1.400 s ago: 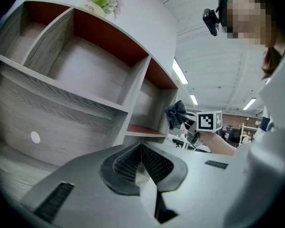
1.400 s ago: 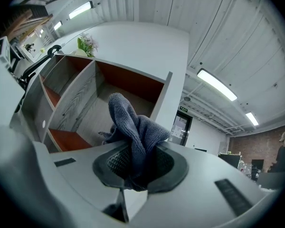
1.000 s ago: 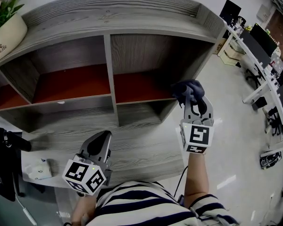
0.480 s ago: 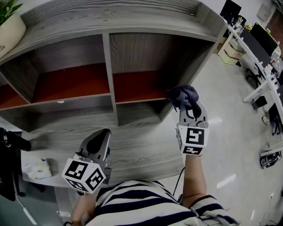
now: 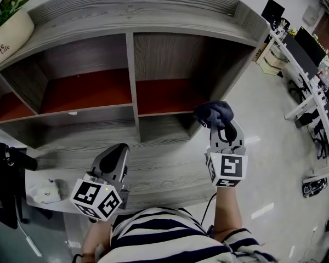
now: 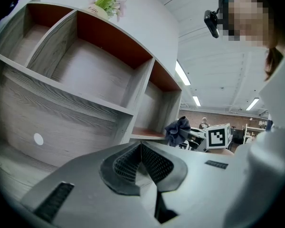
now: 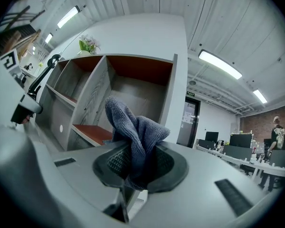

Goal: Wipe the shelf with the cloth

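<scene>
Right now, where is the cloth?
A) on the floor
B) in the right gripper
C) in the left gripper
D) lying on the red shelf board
B: the right gripper view shows the cloth pinched between the jaws of the right gripper, while the left gripper is shut on nothing.

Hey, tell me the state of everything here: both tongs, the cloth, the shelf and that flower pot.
left tongs: shut, holding nothing.
right tongs: shut on the cloth.
cloth: bunched up, pinched between the right tongs' jaws.
shelf: standing, open-fronted, no doors.
flower pot: upright on top of the shelf, at the head view's left.
</scene>
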### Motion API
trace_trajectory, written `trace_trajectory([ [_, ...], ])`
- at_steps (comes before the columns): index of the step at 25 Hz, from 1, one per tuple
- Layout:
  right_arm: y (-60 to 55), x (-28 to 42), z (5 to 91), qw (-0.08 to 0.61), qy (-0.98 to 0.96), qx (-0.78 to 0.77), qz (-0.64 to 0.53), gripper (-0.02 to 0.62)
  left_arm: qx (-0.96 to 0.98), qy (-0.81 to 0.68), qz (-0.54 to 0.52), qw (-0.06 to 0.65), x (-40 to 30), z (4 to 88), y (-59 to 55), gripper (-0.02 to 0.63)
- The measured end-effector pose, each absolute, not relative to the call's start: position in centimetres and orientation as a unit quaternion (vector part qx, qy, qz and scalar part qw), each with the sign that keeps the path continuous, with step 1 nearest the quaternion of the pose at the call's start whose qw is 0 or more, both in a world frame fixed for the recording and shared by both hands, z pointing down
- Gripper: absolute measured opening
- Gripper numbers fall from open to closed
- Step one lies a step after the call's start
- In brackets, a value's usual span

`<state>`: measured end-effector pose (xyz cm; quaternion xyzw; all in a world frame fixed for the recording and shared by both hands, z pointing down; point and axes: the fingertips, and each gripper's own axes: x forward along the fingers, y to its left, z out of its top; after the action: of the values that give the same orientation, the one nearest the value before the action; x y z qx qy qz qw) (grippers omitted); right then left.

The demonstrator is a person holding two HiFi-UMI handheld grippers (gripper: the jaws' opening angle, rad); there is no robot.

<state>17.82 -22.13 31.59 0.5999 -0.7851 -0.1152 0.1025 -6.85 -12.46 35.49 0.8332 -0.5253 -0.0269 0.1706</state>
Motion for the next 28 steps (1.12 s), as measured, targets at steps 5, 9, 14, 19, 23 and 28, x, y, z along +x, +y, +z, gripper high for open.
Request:
trace_trajectory([
  [5,-21.2,17.0,31.5,0.091,-0.796,0.59,-0.102,0.077,0.828,-0.533,-0.03,0.169,-7.8,35.3,-12.6,0.017],
  [9,-20.3,15.8,31.9,0.085,-0.811,0.573,-0.086,0.077,0.828,-0.535,-0.031,0.166,-8.2,35.3,-12.5,0.017],
  [14,-19.1,14.2,33.1,0.083,-0.83,0.548,-0.06,0.077,0.828,-0.534,-0.032,0.166,-8.2,35.2,-12.4,0.017],
  [19,-18.2,13.2,34.6,0.087,-0.842,0.532,-0.032,0.077,0.827,-0.536,-0.032,0.166,-8.5,35.3,-12.3,0.017],
  [23,-17.7,12.5,35.7,0.091,-0.848,0.521,-0.012,0.077,0.825,-0.539,-0.033,0.167,-8.7,35.3,-12.3,0.017],
  [28,-17.0,11.5,37.2,0.09,-0.858,0.506,0.019,0.077,0.822,-0.542,-0.036,0.17,-8.9,35.5,-12.5,0.017],
])
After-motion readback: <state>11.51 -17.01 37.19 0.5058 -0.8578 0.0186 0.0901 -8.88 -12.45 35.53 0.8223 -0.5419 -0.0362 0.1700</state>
